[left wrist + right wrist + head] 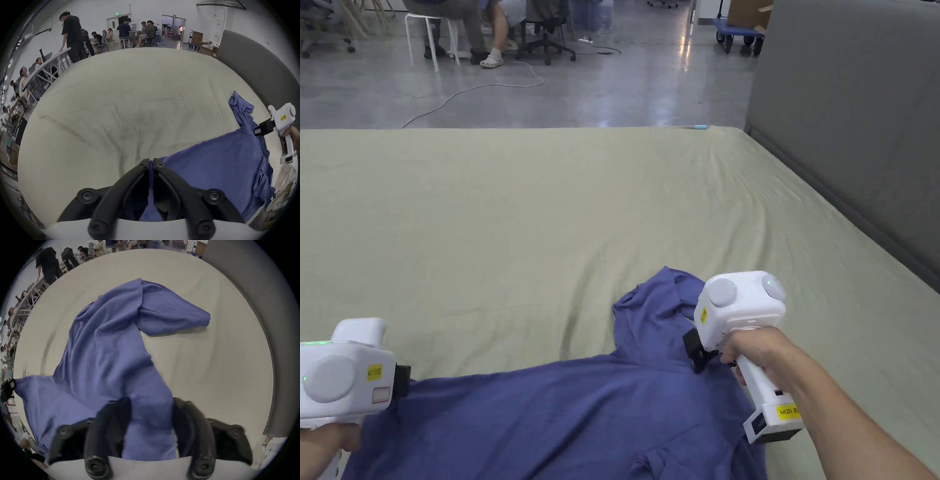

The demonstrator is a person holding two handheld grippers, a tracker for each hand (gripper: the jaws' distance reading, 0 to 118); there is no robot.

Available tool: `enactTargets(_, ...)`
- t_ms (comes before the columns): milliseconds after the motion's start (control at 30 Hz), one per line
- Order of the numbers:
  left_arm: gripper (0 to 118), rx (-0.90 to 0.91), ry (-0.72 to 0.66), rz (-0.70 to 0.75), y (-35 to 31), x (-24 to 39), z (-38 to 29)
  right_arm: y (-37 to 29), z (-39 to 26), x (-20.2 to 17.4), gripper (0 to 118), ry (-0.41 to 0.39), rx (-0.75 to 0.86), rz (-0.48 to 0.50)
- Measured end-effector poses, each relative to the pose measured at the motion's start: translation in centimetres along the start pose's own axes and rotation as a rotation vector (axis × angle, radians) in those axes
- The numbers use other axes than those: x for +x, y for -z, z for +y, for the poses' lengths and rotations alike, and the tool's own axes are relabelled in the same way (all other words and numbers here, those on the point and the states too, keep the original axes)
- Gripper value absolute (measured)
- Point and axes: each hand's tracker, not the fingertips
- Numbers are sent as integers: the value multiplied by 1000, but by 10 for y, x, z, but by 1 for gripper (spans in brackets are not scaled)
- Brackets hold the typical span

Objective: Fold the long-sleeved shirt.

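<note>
the blue long-sleeved shirt (581, 412) lies at the near edge of the bed (550, 206), its body spread flat along that edge in front of me and one sleeve (170, 316) reaching up toward the middle of the sheet, bent over on itself at the far end.

my left gripper (151, 160) sits at the near left part of the bed, and its jaws are pressed together on a thin fold of the shirt's edge; blue cloth runs down between them in the left gripper view. my right gripper (151, 404) is near the right side of the shirt, where the sleeve meets the body (about at the shoulder). its jaws stand apart with a band of blue fabric lying in the gap; the picture is blurred there, and the jaws do not seem to be pressing on it. in the head view my right hand (759, 350) holds that gripper's handle just above the cloth.

a grey headboard (850, 125) runs along the bed's right edge. beyond the far edge, people sit on chairs (550, 31) on a shiny floor.
</note>
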Motion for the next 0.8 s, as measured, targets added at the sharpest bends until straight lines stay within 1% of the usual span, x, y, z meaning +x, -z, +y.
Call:
enactTargets(33,0,1,-7,-5,0,0,0,-1,-2,-2,12,-22,6,9)
enactTargets(67,0,0,-9,-9,1,1,0,-2,-5,-3,1,-30,9,11)
enactTargets(133,0,-6,-9,-9,-1,3,1,-8,-7,-3,1,-47,25,1)
enactTargets(200,0,-3,-7,-11,-9,2,4,-29,-9,3,1,-48,59,39)
enactTargets(233,0,7,-4,-6,-15,1,7,-42,-8,8,1,-52,90,89)
enactTargets(267,0,31,-3,-3,-25,0,12,-60,-5,13,1,-39,124,135)
enactTargets(300,0,61,-9,-9,-32,-2,18,-77,0,16,1,-31,161,124)
enactTargets(367,0,114,-4,-39,-54,-6,42,-120,13,23,1,-49,249,104)
enactTargets(433,0,151,-33,-59,-77,-10,70,-162,26,27,1,-71,311,144)
enactTargets(500,0,224,-50,-62,-106,-14,104,-204,41,28,1,-93,384,176)
enactTargets(533,0,251,-50,-66,-121,-15,123,-226,51,27,1,-90,423,158)
enactTargets(600,0,352,-38,-45,-157,-15,161,-274,75,27,1,-111,520,83)
enactTargets(633,0,392,-35,-34,-177,-15,182,-302,86,25,1,-109,551,59)
enactTargets(667,0,432,-41,-24,-196,-13,201,-330,101,26,1,-95,596,51)
enactTargets(733,0,499,-43,-6,-233,-12,237,-386,129,30,1,-30,692,51)
enactTargets(800,0,581,-40,22,-266,-10,268,-439,150,31,1,-13,782,64)
